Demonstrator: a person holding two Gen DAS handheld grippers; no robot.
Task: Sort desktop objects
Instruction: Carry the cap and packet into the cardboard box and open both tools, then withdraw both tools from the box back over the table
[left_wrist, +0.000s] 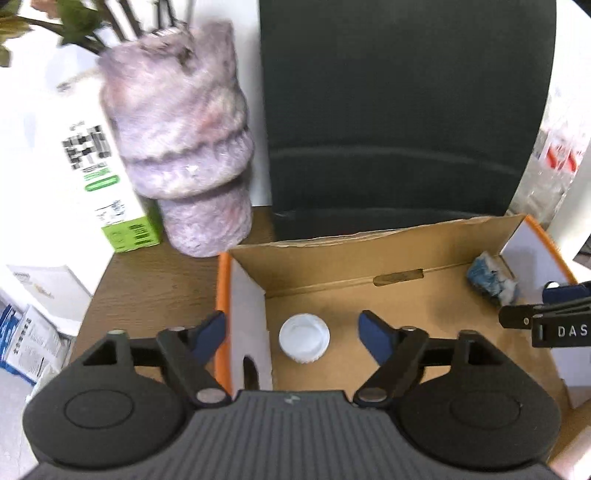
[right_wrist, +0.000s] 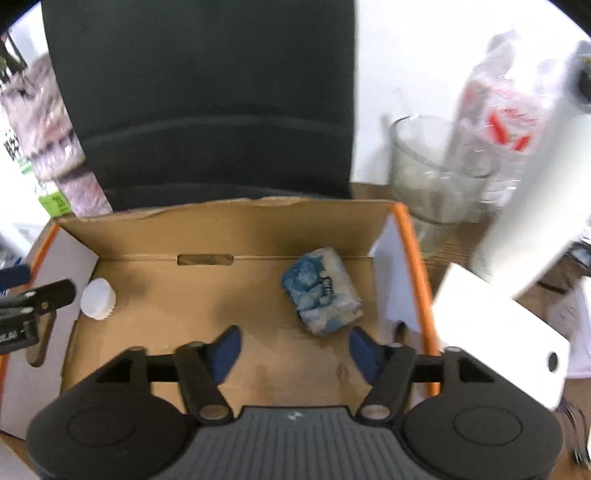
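An open cardboard box with orange edges sits on the wooden desk. A white bottle cap lies on the box floor at the left; my left gripper hangs open over it, one finger outside the box's left wall. In the right wrist view the same white cap shows at the far left of the cardboard box. A blue-and-white packet lies at the right of the floor, and my right gripper is open just in front of it, pads clear of it. The blue-and-white packet also appears in the left wrist view.
A fuzzy purple cylinder and a white-and-green carton stand left of the box. A dark chair back rises behind it. A glass jar, a plastic bag and a white flat device crowd the right side.
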